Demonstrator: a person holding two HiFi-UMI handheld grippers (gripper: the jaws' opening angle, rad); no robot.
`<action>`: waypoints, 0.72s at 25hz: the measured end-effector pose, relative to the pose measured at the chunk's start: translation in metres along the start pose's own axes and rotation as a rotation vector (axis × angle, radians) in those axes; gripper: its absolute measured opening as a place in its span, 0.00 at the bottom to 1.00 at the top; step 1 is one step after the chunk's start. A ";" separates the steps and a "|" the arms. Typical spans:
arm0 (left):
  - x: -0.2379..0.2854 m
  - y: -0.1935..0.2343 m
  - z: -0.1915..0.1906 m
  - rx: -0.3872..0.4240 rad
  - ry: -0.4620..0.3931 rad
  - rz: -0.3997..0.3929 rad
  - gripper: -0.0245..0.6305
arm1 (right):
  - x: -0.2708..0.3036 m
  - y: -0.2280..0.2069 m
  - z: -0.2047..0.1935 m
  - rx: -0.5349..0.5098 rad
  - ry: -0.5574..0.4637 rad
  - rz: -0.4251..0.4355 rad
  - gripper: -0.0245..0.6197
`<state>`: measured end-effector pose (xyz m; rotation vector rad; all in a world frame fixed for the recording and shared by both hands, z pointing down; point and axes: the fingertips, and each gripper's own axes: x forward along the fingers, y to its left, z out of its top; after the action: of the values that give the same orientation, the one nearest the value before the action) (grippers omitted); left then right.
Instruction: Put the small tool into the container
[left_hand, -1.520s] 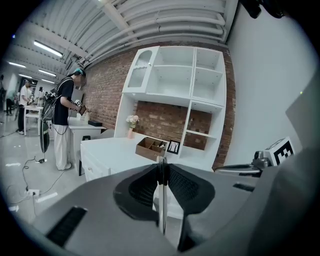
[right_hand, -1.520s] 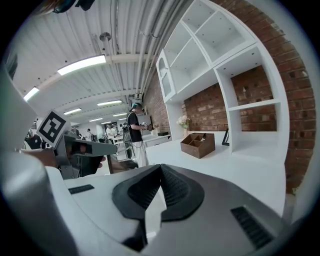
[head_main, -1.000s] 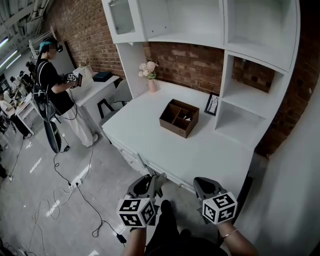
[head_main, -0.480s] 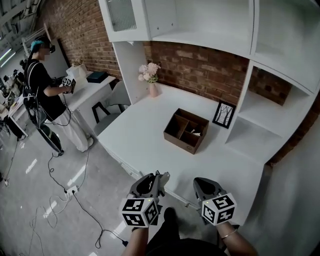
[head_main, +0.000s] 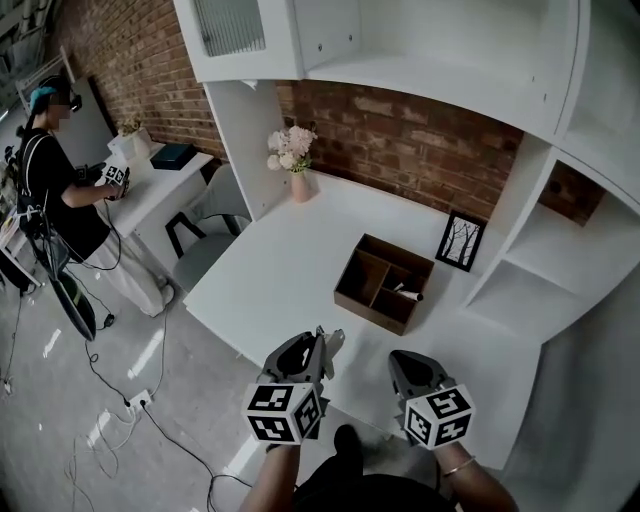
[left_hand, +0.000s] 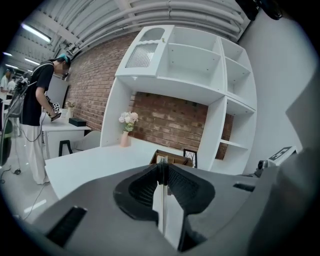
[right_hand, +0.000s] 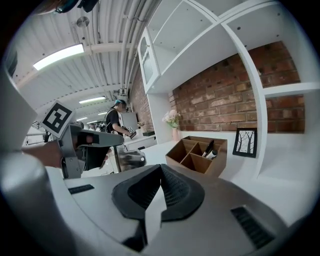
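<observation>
Left tool (head_main: 318, 345) clamps thin strip (left_hand: 161, 210); right tool (head_main: 400, 365) closed.

brown container (head_main: 368, 308), white desk (head_main: 285, 270), red brick wall (head_main: 420, 150)

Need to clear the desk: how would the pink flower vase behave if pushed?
Likely tippy: the vase is narrow, with flowers spreading wider above it. Probably light, so it may slide on the smooth white desk if pushed low.

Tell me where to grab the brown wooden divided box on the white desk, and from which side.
Probably from above: clamp the left outer wall of the brown wooden divided box, one jaw in an empty compartment. It is open-topped with thin upright walls; pen-like items lie in the right compartment, so avoid that side.
</observation>
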<state>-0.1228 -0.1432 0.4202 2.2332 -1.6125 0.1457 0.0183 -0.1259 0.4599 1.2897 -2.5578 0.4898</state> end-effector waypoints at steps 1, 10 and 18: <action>0.008 0.004 0.005 0.005 -0.001 -0.011 0.15 | 0.006 -0.003 0.002 0.002 0.001 -0.011 0.05; 0.069 0.018 0.048 0.026 -0.029 -0.111 0.15 | 0.041 -0.022 0.016 0.026 0.002 -0.092 0.05; 0.116 0.009 0.075 0.051 -0.048 -0.182 0.15 | 0.053 -0.036 0.020 0.044 0.005 -0.136 0.05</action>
<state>-0.1026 -0.2765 0.3878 2.4258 -1.4349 0.0848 0.0154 -0.1925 0.4668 1.4630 -2.4470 0.5241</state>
